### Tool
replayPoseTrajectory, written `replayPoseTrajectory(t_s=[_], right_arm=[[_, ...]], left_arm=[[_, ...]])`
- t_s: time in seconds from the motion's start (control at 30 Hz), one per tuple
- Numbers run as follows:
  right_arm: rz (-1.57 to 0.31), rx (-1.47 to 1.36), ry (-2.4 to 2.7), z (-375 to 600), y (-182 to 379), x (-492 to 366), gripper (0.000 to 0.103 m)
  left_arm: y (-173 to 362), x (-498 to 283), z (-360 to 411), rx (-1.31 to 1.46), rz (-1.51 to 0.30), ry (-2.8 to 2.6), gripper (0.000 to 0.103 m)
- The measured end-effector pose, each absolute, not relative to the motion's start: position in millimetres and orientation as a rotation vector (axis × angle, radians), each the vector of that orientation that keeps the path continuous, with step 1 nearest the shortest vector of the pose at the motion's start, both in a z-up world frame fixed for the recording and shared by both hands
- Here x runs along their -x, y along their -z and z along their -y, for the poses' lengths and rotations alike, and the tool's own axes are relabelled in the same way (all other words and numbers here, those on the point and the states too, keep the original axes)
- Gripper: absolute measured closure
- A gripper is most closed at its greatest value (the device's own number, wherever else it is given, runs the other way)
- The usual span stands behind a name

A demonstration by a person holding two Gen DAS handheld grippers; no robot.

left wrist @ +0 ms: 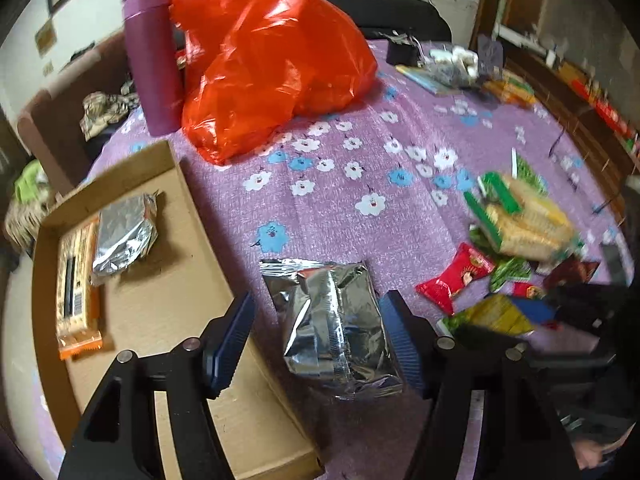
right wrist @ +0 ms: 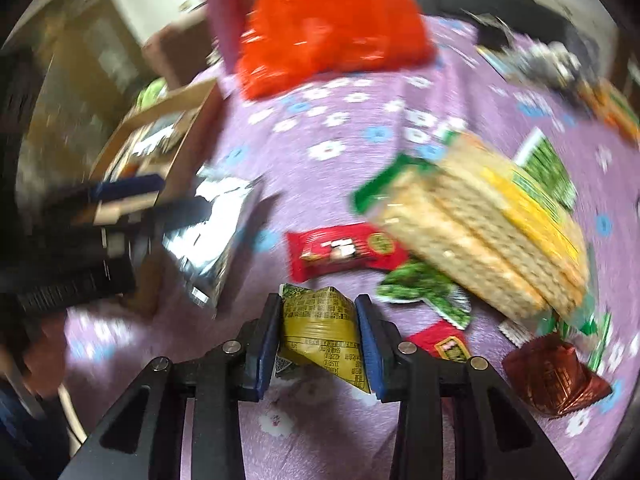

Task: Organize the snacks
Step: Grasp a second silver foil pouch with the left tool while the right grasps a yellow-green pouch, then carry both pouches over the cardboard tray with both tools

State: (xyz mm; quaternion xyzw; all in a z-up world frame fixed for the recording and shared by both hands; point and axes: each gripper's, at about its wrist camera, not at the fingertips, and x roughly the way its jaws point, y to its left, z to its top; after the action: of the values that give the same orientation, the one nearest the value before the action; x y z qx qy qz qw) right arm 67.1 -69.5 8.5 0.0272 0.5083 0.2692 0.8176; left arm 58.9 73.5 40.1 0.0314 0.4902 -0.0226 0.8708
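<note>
Left gripper: jaws spread wide, a silver foil packet between them. The right-hand pad sits against the packet's edge; the left-hand pad stands apart from it, over the rim of the cardboard box. The packet lies on the purple flowered tablecloth, just beside the box.

Inside the box: a second silver packet and an orange-edged snack bar, side by side and touching.

Right gripper: jaws closed on a yellow-green snack packet, both pads pressed to its sides.

Loose snacks on the cloth ahead of the right gripper: a red wrapped snack, a green packet, a large pack of crackers and a dark red packet, lying close together, some overlapping.

At the far side of the table, an orange plastic bag with a purple flask upright just beside it
</note>
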Motion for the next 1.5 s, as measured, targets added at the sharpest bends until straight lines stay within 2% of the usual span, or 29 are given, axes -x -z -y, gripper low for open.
replayPoseTrajectory(t_s=[0.23, 0.33, 0.37, 0.63, 0.8, 1.03, 1.1, 1.17, 1.37, 1.43, 1.5], right_arm=[[-1.096, -0.175, -0.579, 83.0, -12.6, -68.6, 0.064], [-1.094, -0.208, -0.579, 86.5, -15.8, -73.6, 0.064], [-1.092, -0.215, -0.577, 87.9, -16.4, -72.4, 0.064], [-1.076, -0.247, -0.580, 92.3, -19.1, -72.8, 0.064], [-1.056, -0.272, -0.594, 97.5, -24.0, -69.4, 0.064], [-1.052, -0.269, -0.593, 94.3, -23.2, -70.9, 0.064], [-1.053, -0.266, -0.590, 94.0, -22.6, -71.4, 0.064], [-1.051, -0.263, -0.591, 92.6, -22.9, -71.7, 0.064], [-1.048, -0.263, -0.587, 92.4, -22.8, -72.3, 0.064], [-1.044, -0.265, -0.583, 93.8, -23.4, -73.0, 0.064], [-1.039, -0.268, -0.573, 95.9, -24.4, -73.4, 0.064]], left_arm=[[-11.9, -71.1, -57.3, -0.145, -1.085, 0.036, 0.040], [-9.3, -64.7, -48.3, -0.183, -1.059, 0.028, 0.043], [-9.1, -62.3, -47.4, -0.164, -1.059, 0.048, 0.047], [-11.1, -43.1, -33.8, -0.176, -0.997, 0.045, 0.048], [-30.5, -31.4, -43.8, -0.108, -0.957, 0.060, 0.064], [-28.6, -27.7, -46.6, -0.109, -0.977, 0.077, 0.061], [-25.6, -26.4, -44.0, -0.130, -0.986, 0.072, 0.044], [-22.0, -26.4, -42.6, -0.155, -0.979, 0.053, 0.036], [-7.8, -25.6, -26.0, -0.250, -0.983, 0.058, 0.037], [-8.6, -21.9, -23.0, -0.219, -0.990, 0.114, 0.048], [-10.7, -17.1, -19.0, -0.179, -1.002, 0.203, 0.047]])
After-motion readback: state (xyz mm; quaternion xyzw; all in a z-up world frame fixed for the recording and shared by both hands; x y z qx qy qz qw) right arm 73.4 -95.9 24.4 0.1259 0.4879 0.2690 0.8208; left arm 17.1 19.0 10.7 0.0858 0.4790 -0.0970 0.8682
